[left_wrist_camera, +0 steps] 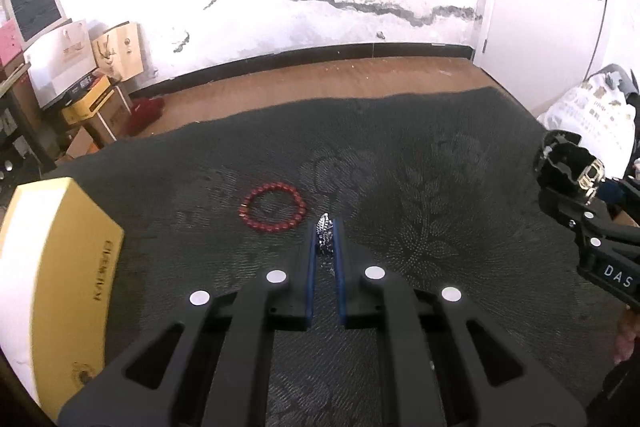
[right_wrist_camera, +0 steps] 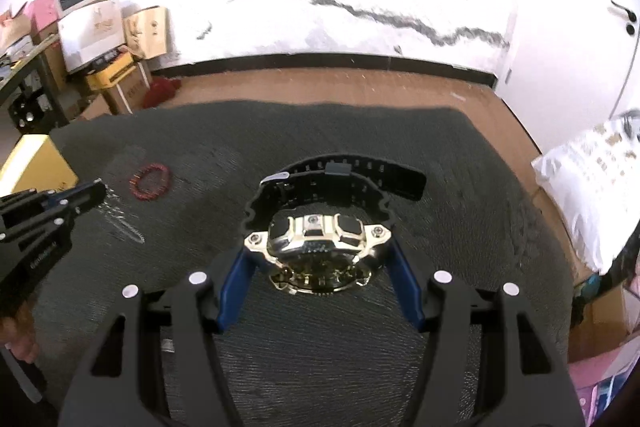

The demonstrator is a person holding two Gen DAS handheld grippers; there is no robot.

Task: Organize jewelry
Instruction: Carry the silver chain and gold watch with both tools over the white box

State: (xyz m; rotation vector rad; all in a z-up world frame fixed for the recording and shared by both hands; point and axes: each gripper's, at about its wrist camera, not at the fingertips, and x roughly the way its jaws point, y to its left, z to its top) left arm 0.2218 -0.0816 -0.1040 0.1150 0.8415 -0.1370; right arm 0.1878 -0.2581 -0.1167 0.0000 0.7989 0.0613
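Left hand-held gripper angled down, pinching silver chain | right hand-held gripper clamping watch

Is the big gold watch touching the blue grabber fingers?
Touching. In the right wrist view the right gripper has its blue fingers pressed against both sides of the watch, holding it above the dark cloth.

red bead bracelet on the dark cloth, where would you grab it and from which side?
The red bead bracelet lies flat as an open ring on the dark cloth. Probably best from above: one finger inside the ring, one outside, pinching across a single strand of beads. Its near arc looks free.
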